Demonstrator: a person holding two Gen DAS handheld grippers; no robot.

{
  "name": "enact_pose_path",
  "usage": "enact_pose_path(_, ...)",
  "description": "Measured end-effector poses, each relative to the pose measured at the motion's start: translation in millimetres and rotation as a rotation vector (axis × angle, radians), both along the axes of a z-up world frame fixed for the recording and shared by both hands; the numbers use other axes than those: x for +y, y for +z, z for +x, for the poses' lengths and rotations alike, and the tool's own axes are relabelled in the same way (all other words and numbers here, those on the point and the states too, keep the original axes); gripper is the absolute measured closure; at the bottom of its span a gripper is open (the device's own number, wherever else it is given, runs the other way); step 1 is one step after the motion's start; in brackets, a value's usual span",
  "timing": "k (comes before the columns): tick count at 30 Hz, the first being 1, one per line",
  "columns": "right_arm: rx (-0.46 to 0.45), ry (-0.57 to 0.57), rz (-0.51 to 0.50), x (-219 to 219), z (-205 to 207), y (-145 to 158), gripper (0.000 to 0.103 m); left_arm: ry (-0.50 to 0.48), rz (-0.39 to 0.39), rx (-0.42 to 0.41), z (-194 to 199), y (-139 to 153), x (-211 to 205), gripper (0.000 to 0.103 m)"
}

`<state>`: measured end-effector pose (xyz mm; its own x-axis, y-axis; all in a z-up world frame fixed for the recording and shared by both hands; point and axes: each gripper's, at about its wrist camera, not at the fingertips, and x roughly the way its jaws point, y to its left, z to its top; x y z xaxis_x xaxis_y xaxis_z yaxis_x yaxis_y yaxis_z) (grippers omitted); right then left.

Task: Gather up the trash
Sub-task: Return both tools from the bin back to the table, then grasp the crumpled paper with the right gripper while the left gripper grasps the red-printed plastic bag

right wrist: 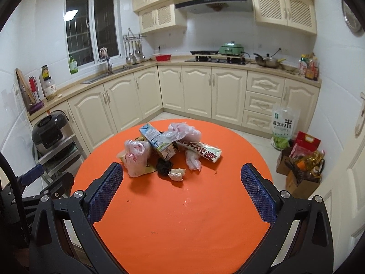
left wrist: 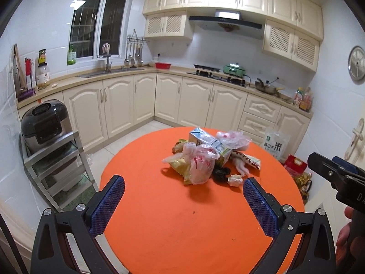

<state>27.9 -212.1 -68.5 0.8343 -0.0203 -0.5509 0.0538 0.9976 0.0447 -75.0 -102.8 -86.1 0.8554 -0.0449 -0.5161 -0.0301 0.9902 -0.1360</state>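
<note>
Orange covers the round table (right wrist: 173, 217), and the trash pile (right wrist: 168, 150) lies on its far half: a tilted milk carton (right wrist: 157, 141), pink plastic bags (right wrist: 135, 157), a long printed wrapper (right wrist: 205, 151), a black wad (right wrist: 163, 167) and a crumpled white paper (right wrist: 176, 174) nearest the cameras. The left gripper (left wrist: 183, 203) hangs over the near part of the table with its blue-padded fingers spread wide and nothing between them. The right gripper (right wrist: 182, 196) is likewise spread and empty, with the pile beyond its tips.
</note>
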Motion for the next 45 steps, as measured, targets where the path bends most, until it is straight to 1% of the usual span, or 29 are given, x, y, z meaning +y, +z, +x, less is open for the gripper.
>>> enact_pose_path(2, 0.003, 0.0, -0.002, 0, 3, -1, 0.0, -0.006, -0.006, -0.001, 15, 10, 6, 0.001)
enact_pose_path(4, 0.006, -0.002, -0.006, -3, 5, -2, 0.0, -0.011, -0.004, -0.002, 22, 13, 6, 0.001)
enact_pose_path(6, 0.016, -0.002, -0.005, -7, 10, -5, 0.0, -0.016, -0.004, 0.001, 45, 16, 15, 0.001)
enact_pose_path(9, 0.045, -0.006, 0.004, -16, 20, -16, 0.0, -0.024, -0.001, 0.02, 70, 3, 26, 0.001)
enact_pose_path(14, 0.12, 0.002, 0.034, -21, 44, -41, 0.0, -0.03, 0.004, 0.071, 109, -14, 23, 0.001)
enact_pose_path(18, 0.158, 0.013, 0.047, -22, 60, -59, 0.0, -0.034, 0.013, 0.104, 142, -28, 19, 0.001)
enact_pose_path(23, 0.216, 0.027, 0.08, -28, 87, -84, 0.005, -0.023, 0.025, 0.132, 182, -47, 15, 0.001)
enact_pose_path(26, 0.249, 0.035, 0.092, -29, 101, -98, 0.006, -0.014, 0.042, 0.141, 208, -52, 16, 0.001)
enact_pose_path(27, 0.26, 0.04, 0.098, -29, 106, -104, 0.008, -0.009, 0.052, 0.145, 217, -55, 15, 0.001)
enact_pose_path(30, 0.296, 0.065, 0.112, -28, 121, -118, 0.02, -0.009, 0.072, 0.154, 240, -62, 11, 0.001)
enact_pose_path(31, 0.306, 0.073, 0.121, -28, 125, -122, 0.022, -0.012, 0.077, 0.156, 248, -64, 10, 0.001)
enact_pose_path(35, 0.333, 0.099, 0.148, -27, 140, -135, 0.023, -0.022, 0.088, 0.157, 277, -71, 4, 0.001)
enact_pose_path(38, 0.352, 0.117, 0.155, -24, 151, -144, 0.029, -0.024, 0.1, 0.153, 294, -78, 0, 0.001)
enact_pose_path(41, 0.371, 0.131, 0.152, -20, 158, -153, 0.037, -0.027, 0.112, 0.168, 313, -87, -4, 0.001)
enact_pose_path(43, 0.379, 0.14, 0.143, -16, 161, -158, 0.048, -0.037, 0.111, 0.172, 325, -91, -6, 0.001)
enact_pose_path(44, 0.371, 0.139, 0.127, -14, 161, -158, 0.048, -0.04, 0.108, 0.172, 329, -92, -7, 0.001)
enact_pose_path(45, 0.369, 0.148, 0.122, -12, 161, -158, 0.056, -0.046, 0.101, 0.169, 334, -94, -6, 0.002)
